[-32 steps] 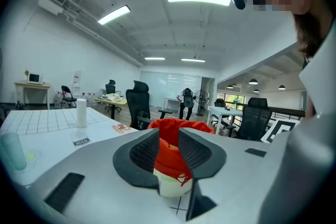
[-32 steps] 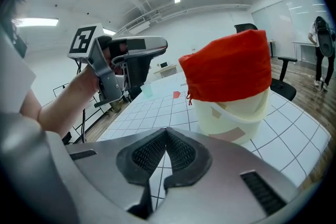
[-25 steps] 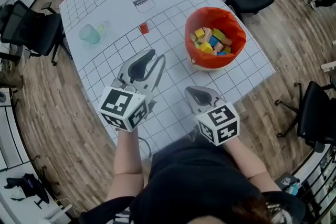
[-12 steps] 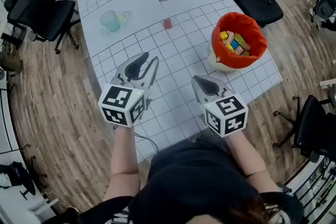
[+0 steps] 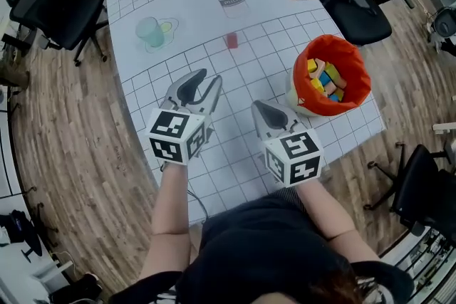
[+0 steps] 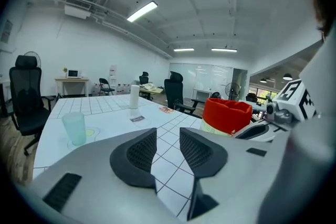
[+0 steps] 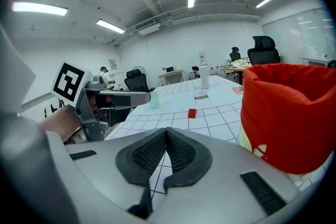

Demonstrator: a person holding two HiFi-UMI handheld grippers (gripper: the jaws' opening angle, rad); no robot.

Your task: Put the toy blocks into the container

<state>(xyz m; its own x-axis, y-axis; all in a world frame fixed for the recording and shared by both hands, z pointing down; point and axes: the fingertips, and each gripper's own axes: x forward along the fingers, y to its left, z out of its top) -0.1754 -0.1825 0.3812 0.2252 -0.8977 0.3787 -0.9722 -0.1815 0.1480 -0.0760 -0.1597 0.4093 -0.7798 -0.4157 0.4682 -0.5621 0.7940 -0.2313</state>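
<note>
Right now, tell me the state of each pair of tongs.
Left tongs: open, just been opening, nothing between them.
Right tongs: shut, empty.

You have bare gridded table point(image 5: 242, 75) up the middle of the frame to the red block point(image 5: 231, 40), flanked by the cup point(image 5: 150, 32) upper left and the container point(image 5: 302, 80) at right.

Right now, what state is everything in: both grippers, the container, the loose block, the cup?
left gripper, jaws apart, have just been opening, nothing between them.
right gripper, jaws closed together, empty.
red container, upright, open-topped, holding several toy blocks.
red block, loose on the table, outside the container.
green cup, upright.
</note>
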